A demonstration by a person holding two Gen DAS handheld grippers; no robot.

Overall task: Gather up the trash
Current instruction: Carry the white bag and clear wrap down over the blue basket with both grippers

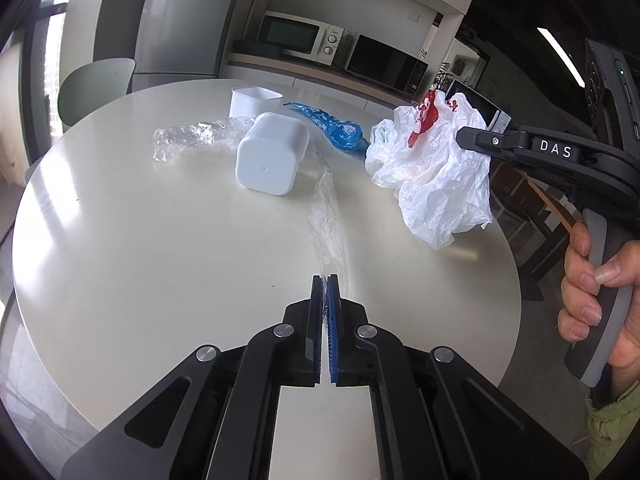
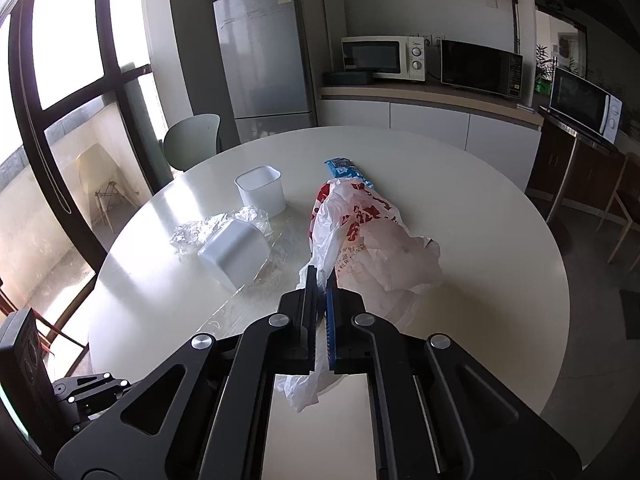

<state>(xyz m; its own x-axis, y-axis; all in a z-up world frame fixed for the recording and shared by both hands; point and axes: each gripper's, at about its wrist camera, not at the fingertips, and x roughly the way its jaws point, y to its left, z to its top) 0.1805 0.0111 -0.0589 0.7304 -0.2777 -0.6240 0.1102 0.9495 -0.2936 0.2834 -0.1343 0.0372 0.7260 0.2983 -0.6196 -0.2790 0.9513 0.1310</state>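
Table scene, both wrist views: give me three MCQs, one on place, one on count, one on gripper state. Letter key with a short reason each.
1. Where is the blue wrapper?
A. on the table, behind the tipped tub
B. inside the upright tub
C. on the chair

2. How many white tubs are on the table?
A. one
B. two
C. three

3. What is the right gripper doing?
A. open above the table
B. shut on the white bag
C. shut on a tub

Key: 1 A, it lies flat past the tipped tub. 2 B, that one plus the upright tub. 3 B, bag plastic is pinched between its jaws.
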